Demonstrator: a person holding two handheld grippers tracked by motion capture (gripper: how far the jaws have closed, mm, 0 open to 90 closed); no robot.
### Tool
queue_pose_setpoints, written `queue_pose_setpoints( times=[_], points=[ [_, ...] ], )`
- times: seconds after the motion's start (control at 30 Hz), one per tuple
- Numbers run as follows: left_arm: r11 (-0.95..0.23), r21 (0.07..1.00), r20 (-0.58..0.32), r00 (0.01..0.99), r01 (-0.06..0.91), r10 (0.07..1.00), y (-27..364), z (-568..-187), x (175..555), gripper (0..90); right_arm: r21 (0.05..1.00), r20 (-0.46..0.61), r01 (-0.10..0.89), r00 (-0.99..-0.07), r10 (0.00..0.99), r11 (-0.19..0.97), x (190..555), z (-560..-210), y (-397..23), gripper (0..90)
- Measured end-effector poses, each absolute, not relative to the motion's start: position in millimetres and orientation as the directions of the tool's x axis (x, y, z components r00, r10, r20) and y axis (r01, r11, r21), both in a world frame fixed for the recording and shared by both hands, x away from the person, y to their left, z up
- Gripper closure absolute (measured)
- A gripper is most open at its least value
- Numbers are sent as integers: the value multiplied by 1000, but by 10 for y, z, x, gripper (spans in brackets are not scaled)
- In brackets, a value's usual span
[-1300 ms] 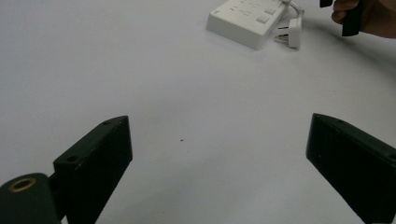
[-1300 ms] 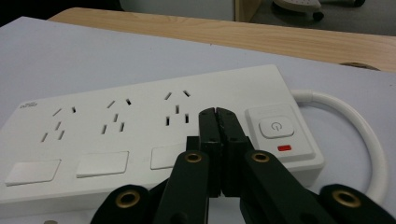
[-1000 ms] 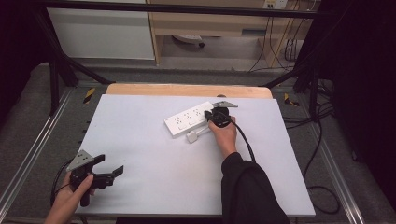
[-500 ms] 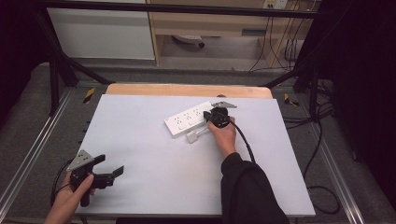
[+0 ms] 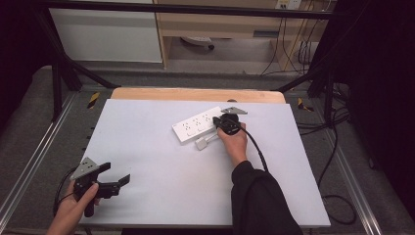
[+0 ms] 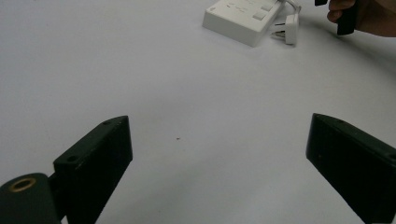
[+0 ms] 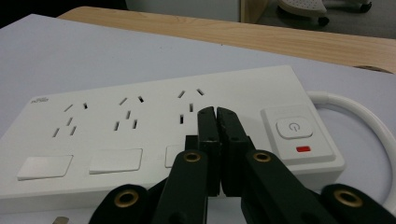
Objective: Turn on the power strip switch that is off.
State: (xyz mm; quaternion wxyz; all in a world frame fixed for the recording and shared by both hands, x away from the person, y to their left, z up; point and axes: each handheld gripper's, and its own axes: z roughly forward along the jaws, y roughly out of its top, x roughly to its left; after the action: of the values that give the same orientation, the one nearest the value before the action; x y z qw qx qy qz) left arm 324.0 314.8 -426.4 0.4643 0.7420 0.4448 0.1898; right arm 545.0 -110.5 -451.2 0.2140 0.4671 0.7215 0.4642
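Observation:
A white power strip [image 5: 198, 125] lies on the white table [image 5: 156, 147], with its white plug [image 5: 201, 144] just in front of it. My right gripper [image 5: 219, 123] is shut with nothing between its jaws, and its tips hover over the strip [image 7: 154, 126] beside the power button [image 7: 293, 128]. Near the front left corner my left gripper [image 5: 120, 182] is held open over bare table. From the left gripper view [image 6: 219, 154] the strip [image 6: 243, 18] and plug [image 6: 287, 30] lie far ahead.
A wooden board edge [image 5: 195, 94] borders the table's far side. Black frame bars [image 5: 63, 63] and loose cables [image 5: 337, 147] run around the table. The white cord [image 7: 369, 116] curves off the strip's right end.

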Motion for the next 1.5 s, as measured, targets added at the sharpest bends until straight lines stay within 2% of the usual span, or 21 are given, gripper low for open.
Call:
queue_pose_setpoints(
  times=[1.5],
  points=[
    [-181,854,-126,530,489,838,3148,-4270,3242,72,877,125,464,-472,873,126,5444,-4556,-1120,900]
  ],
)
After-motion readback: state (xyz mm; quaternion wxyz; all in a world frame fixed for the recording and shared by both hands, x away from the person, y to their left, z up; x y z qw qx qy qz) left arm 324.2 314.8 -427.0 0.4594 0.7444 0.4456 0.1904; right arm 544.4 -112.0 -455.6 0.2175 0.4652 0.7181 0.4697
